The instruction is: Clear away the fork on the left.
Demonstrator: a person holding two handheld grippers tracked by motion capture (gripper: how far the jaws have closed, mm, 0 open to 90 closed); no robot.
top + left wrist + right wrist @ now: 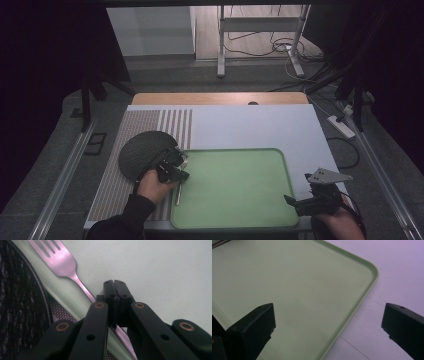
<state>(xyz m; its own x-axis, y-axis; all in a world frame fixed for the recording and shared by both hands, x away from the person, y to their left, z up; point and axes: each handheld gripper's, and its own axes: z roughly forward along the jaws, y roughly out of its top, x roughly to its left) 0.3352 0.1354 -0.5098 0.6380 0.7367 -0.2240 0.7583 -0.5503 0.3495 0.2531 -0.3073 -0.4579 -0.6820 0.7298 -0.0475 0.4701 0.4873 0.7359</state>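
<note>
Fork (pixel 178 190) first: from the high view it lies along the left rim of the green tray (pixel 235 220), long axis running near-to-far, handle end toward the person and the tines hidden under the left gripper (pixel 175 167), which sits right over the fork at the tray's far-left corner with a hand (pixel 152 186) on it. Tray has nothing else in it, just the fork at the edge. Just left of it is a dark round woven mat or plate (pixel 142 152) on a striped placemat (pixel 130 150), all on a white tabletop (pixel 250 125) with a wooden strip at the far edge; beyond that it's grey floor, cables, a power strip and a metal stand, pretty dim room. The right gripper (pixel 300 202) hangs at the tray's near-right corner with its grey plate on top. Left gripper view: jaws are clenched together, and the fork handle (pixel 85 290) runs diagonally right under them, tines (pixel 50 252) pointing up-left in the frame; looks like the handle is pinched, but I honestly can't tell if the pads grip it or just sit above it. Dark mat (pixel 20 302) is at the left there. Right gripper view: jaws spread wide with nothing between them, looking down on the tray's rounded corner (pixel 372 272) and the white table (pixel 397 270).
</note>
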